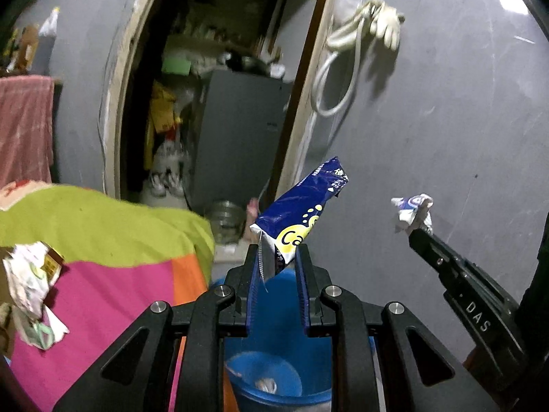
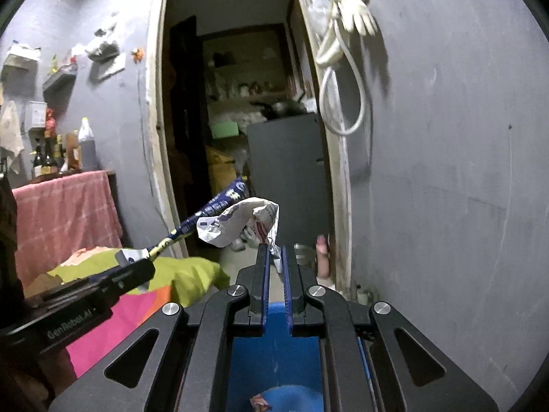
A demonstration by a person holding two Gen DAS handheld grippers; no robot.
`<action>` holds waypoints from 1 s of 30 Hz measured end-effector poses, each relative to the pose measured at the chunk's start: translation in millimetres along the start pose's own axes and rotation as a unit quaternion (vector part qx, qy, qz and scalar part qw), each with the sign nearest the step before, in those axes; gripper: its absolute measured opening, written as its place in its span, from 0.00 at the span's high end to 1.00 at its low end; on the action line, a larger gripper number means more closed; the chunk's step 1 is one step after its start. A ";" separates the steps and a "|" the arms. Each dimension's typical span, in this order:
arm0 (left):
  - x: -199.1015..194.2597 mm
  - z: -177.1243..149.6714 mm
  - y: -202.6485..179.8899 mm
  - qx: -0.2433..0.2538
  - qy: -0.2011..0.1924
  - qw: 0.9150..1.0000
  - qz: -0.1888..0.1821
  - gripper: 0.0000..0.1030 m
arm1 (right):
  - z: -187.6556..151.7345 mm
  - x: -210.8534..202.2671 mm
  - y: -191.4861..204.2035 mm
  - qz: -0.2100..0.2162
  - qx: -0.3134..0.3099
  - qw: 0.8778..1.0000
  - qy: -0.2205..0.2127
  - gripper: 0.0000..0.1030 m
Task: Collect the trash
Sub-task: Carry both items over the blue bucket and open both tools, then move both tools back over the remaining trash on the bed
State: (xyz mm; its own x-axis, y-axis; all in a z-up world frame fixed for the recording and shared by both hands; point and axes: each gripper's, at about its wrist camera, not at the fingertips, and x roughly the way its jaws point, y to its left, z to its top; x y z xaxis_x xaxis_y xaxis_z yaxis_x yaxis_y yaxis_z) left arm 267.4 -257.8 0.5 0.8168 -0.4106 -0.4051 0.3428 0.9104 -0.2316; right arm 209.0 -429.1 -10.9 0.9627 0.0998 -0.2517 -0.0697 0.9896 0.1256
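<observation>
Here the left claw (image 1: 278, 257) is clenched on a blue wrapper (image 1: 302, 206), which sticks up and to the right from between its pads. The right claw (image 2: 274, 257) is clenched on a crumpled white paper (image 2: 240, 221) that bulges up and left of its tips. Both claws hang above a blue bin (image 1: 274, 370), which sits on the floor just below them; a few scraps lie at its bottom. In the left wrist view the right claw shows at the right with its paper, well apart from the wrapper. To the left is a bed (image 1: 113, 274) with a pink and green cover, and more trash (image 1: 31, 285) lies at its left edge. Beyond is an open doorway (image 2: 240, 120) in a grey wall, with a glove (image 2: 357, 17) and a looped cord (image 2: 343, 103) hanging beside it.
</observation>
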 end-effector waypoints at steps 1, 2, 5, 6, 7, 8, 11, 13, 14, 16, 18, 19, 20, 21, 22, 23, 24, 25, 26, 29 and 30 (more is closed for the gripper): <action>5.3 -1.8 1.2 -0.002 0.012 1.000 -0.002 0.84 | -1.6 2.7 -2.7 -0.001 0.004 1.000 0.007 0.94; 10.2 -3.4 2.3 -0.004 0.022 1.000 -0.002 0.84 | -3.1 5.4 -5.4 -0.003 0.009 1.000 0.015 0.94; 20.0 -9.8 6.2 -0.011 0.042 0.999 -0.002 0.84 | -7.0 11.8 -12.2 -0.004 0.021 0.999 0.035 0.94; 22.7 -11.0 7.3 -0.014 0.048 0.999 0.000 0.84 | -7.0 13.5 -13.8 -0.004 0.023 0.999 0.040 0.94; 24.2 -12.8 7.7 -0.016 0.051 0.999 0.000 0.84 | -8.2 14.9 -15.9 -0.005 0.026 0.999 0.047 0.94; 26.2 -13.2 8.9 -0.019 0.053 0.998 -0.001 0.84 | -9.1 15.5 -16.8 -0.005 0.027 0.998 0.050 0.94; 30.2 -14.0 11.0 -0.020 0.063 0.998 -0.002 0.83 | -10.1 17.1 -18.7 -0.002 0.032 0.998 0.059 0.92; 28.5 -13.4 14.1 -0.025 0.067 0.997 -0.003 0.82 | -10.3 17.9 -19.5 -0.003 0.033 0.998 0.061 0.90; 27.7 -12.3 15.7 -0.028 0.067 0.997 -0.002 0.82 | -10.0 17.5 -19.7 -0.003 0.034 0.998 0.061 0.86; 24.1 -10.6 18.2 -0.032 0.064 0.997 0.000 0.75 | -7.8 19.0 -20.8 -0.001 0.037 0.998 0.059 0.76; 16.8 -9.8 20.2 -0.038 0.058 0.998 0.000 0.72 | -5.5 18.9 -19.2 0.001 0.039 0.998 0.054 0.75; 12.0 -8.2 21.8 -0.041 0.052 0.998 0.002 0.70 | -4.2 17.1 -18.1 0.001 0.038 0.998 0.050 0.75; 6.8 -5.7 23.8 -0.042 0.046 0.998 0.003 0.69 | -2.3 13.8 -16.2 0.001 0.037 0.998 0.043 0.75; 1.2 -2.7 25.5 -0.042 0.038 0.998 0.006 0.65 | -0.6 11.6 -14.4 0.001 0.035 0.999 0.036 0.75; -6.0 0.4 28.0 -0.042 0.028 0.999 0.009 0.59 | 2.5 7.6 -11.5 0.000 0.031 0.999 0.026 0.74; -11.6 3.1 30.3 -0.043 0.019 0.999 0.011 0.57 | 5.9 2.9 -7.9 -0.002 0.026 1.000 0.015 0.70; -19.2 6.1 33.5 -0.044 0.008 0.999 0.013 0.53 | 8.6 -0.3 -4.8 -0.002 0.023 1.000 0.006 0.67; -26.5 9.1 36.6 -0.043 -0.002 0.999 0.016 0.50 | 11.5 -5.8 -1.1 -0.003 0.019 1.000 -0.007 0.54; -33.9 11.9 39.5 -0.042 -0.011 0.999 0.021 0.48 | 15.0 -13.5 3.3 -0.002 0.016 1.000 -0.026 0.47; -57.6 16.8 48.9 -0.042 -0.035 0.998 0.031 0.31 | 24.2 -27.6 15.0 -0.001 0.007 0.998 -0.057 0.42; -67.0 19.2 53.2 -0.043 -0.046 0.997 0.035 0.24 | 26.4 -31.0 17.9 -0.001 0.007 0.998 -0.065 0.38</action>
State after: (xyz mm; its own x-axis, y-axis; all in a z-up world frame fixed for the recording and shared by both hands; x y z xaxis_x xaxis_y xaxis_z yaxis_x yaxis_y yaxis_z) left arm 239.8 -180.9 32.2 0.8776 -0.3363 -0.3418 0.2456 0.9275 -0.2819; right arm 184.8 -417.2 24.5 0.9886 0.0824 -0.1259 -0.0648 0.9883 0.1382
